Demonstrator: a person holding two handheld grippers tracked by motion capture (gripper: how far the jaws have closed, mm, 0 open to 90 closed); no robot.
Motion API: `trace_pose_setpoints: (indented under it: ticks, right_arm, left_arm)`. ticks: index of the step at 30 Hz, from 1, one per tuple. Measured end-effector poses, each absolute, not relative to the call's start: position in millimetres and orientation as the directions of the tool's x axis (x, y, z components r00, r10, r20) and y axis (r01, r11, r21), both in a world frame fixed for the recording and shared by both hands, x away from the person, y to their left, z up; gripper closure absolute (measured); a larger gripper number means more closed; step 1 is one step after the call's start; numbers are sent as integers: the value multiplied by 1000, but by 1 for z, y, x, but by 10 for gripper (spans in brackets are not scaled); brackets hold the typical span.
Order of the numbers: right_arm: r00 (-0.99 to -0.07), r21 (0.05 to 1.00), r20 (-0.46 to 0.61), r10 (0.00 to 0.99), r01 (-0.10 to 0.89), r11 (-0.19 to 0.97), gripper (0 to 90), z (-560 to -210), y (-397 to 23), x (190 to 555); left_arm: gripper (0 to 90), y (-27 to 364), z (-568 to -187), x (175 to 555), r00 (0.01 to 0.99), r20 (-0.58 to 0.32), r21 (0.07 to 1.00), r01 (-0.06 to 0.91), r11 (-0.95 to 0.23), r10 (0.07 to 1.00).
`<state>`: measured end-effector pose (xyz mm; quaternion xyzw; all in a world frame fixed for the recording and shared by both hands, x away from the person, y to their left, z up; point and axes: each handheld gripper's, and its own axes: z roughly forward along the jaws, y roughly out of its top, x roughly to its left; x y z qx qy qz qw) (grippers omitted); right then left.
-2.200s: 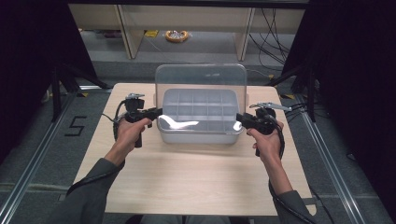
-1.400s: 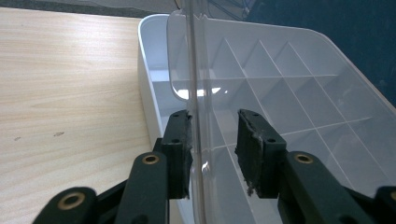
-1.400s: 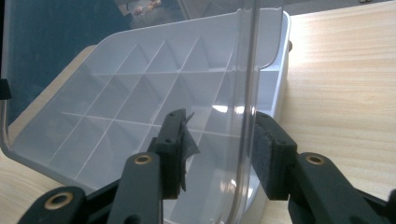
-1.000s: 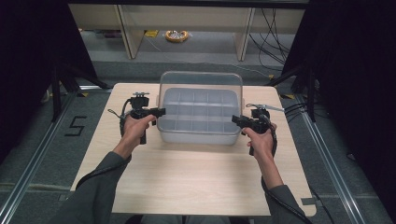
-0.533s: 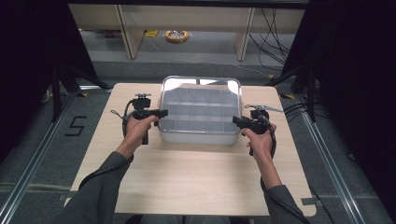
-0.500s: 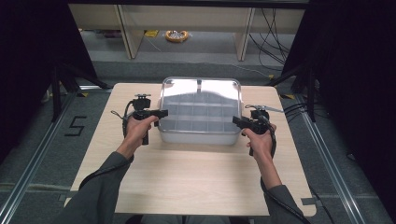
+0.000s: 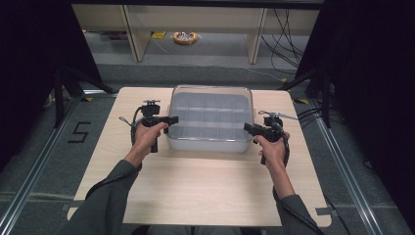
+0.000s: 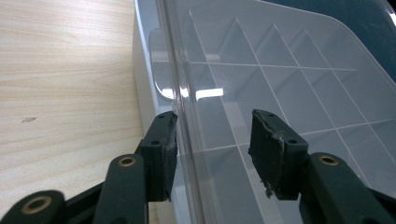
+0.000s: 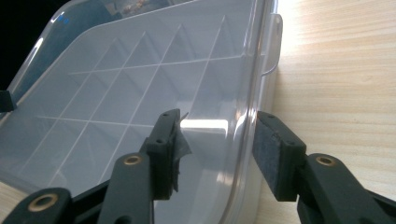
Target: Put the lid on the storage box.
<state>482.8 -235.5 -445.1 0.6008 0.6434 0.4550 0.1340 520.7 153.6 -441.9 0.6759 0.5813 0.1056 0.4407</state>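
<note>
Black numeral "5" marked on the grey floor (image 7: 78, 132), left of the table (image 7: 195, 186)

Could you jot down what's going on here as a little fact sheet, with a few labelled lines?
Scene: a person at a wooden table, a hand-held gripper in each hand
Main object: clear plastic compartment box, lid down
Left gripper: at the box's left edge, jaws have just been opening, lid rim between them, pads not pressing
Right gripper: at the box's right edge, jaws have just been opening, rim between them, not clamped
Box contents: compartments look empty
</note>
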Motion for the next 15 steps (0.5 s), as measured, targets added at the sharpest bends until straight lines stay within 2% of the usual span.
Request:
trace_pose_setpoints:
  ticks: [2,4,7,8,9,10,13,14,15]
  right_arm:
    - [-237,731,393,888,666,-146,527,-445,-236,483]
    - [-271,750,361,892,653,-104,505,-449,-239,487]
    - [-214,699,425,879,695,-169,480,-451,-234,487]
    - [-245,724,393,886,677,-134,479,-455,-238,490]
    - [-247,719,413,877,679,-148,479,-455,-239,490]
    - [-211,687,456,865,702,-190,479,-452,-235,487]
    - [-202,689,450,870,699,-194,478,-453,-234,489]
    - [-251,723,401,881,678,-136,477,-455,-238,492]
    - [-245,723,393,886,678,-133,475,-454,-238,493]
  left_arm:
    - [506,153,-442,521,301,-365,719,692,61,881]
    - [496,153,-442,521,297,-370,717,694,67,880]
    - [492,153,-441,522,288,-384,711,699,82,877]
    - [491,154,-442,522,290,-388,711,698,83,875]
    - [491,154,-441,522,293,-383,713,697,78,876]
    - [491,153,-441,522,290,-384,712,697,81,876]
    - [488,153,-441,522,288,-383,712,697,82,878]
    - [488,153,-442,522,287,-384,713,696,84,877]
    - [487,153,-442,522,288,-384,713,696,84,877]
